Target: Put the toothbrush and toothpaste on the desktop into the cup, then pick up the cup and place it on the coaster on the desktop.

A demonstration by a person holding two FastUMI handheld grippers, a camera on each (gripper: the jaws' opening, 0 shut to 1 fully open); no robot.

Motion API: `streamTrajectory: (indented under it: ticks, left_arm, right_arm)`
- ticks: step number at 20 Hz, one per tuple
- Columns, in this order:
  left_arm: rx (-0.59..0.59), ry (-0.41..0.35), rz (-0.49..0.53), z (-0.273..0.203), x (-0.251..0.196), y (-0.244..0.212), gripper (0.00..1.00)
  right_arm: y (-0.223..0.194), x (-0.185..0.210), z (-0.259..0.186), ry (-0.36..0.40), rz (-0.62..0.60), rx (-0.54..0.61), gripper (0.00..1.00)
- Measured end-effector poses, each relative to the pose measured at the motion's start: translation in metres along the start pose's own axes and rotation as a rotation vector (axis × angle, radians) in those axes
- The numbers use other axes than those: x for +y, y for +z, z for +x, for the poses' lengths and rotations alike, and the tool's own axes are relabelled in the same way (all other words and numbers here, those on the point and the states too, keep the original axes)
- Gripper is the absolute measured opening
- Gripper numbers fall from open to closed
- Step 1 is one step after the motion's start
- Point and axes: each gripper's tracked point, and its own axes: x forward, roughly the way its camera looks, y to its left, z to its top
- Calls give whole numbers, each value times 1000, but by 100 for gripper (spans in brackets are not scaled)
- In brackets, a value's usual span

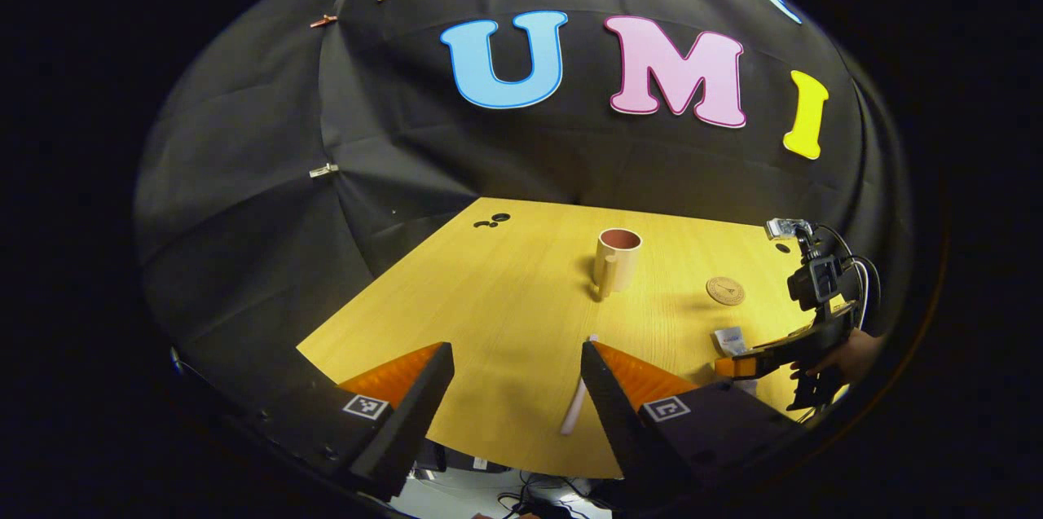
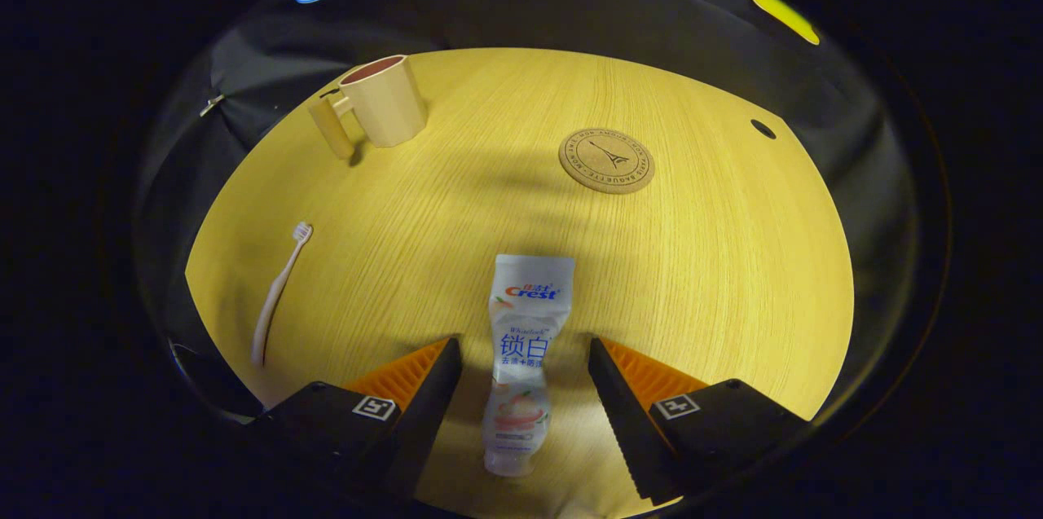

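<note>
A beige cup [image 1: 617,259] [image 2: 376,103] with a handle stands upright on the wooden desktop [image 2: 717,274]. A round cork coaster [image 2: 606,160] [image 1: 724,291] lies to its right. The white toothpaste tube [image 2: 521,356] lies flat between the fingers of my open right gripper [image 2: 521,372], which straddles it without pressing on it. A white toothbrush [image 2: 275,295] [image 1: 577,397] lies on the desk by the right finger of my open left gripper [image 1: 513,376]. The left gripper view also shows the right gripper [image 1: 754,364] over the tube [image 1: 728,337], held by a hand.
Black cloth walls the desk at the back and left. A small dark hole [image 2: 763,129] marks the desktop at the far right, and two more holes [image 1: 491,220] sit at the far left corner. The desk's near edge [image 1: 456,446] runs below my left gripper.
</note>
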Motion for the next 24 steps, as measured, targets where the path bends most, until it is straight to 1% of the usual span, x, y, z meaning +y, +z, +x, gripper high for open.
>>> streamTrajectory:
  ticks: [3, 5, 6, 7, 8, 11, 12, 14, 15, 18, 22, 24]
  left_arm:
    - [-19, 4, 9, 0, 2, 7, 97]
    - [-18, -5, 16, 1, 1, 6, 98]
    - [-22, -9, 17, 0, 0, 8, 97]
    - [-27, -11, 18, 1, 1, 10, 97]
    - [-31, -15, 18, 2, 1, 11, 97]
    - [-31, -23, 3, 5, -2, 9, 96]
    - [-28, -28, -3, 6, -3, 10, 96]
    - [-20, -34, -14, 8, -6, 7, 96]
    - [-17, -37, -20, 8, -6, 6, 96]
    - [0, -61, -35, 12, -11, 1, 96]
    - [35, -96, -30, 24, -17, -6, 96]
    - [58, -135, -15, 32, -26, -8, 97]
  right_arm:
    - [-1, 1, 0, -11, -6, 7, 95]
    - [-2, 2, 1, -14, -30, 6, 88]
    - [-4, 3, 1, -10, -38, 13, 79]
    - [-4, 3, 0, -8, -43, 14, 76]
    - [-4, 2, 0, -10, -42, 20, 67]
    - [-4, 1, 2, -7, -36, 32, 37]
    - [-4, 1, 0, -8, -40, 33, 41]
    - [-3, 0, 0, 9, -53, 38, 29]
    - [-4, 1, 1, 19, -67, 48, 33]
    - [-8, -2, -5, 25, -86, 52, 31]
    - [5, -6, -26, 17, -161, -33, 31]
    - [13, -7, -41, 19, -137, -70, 31]
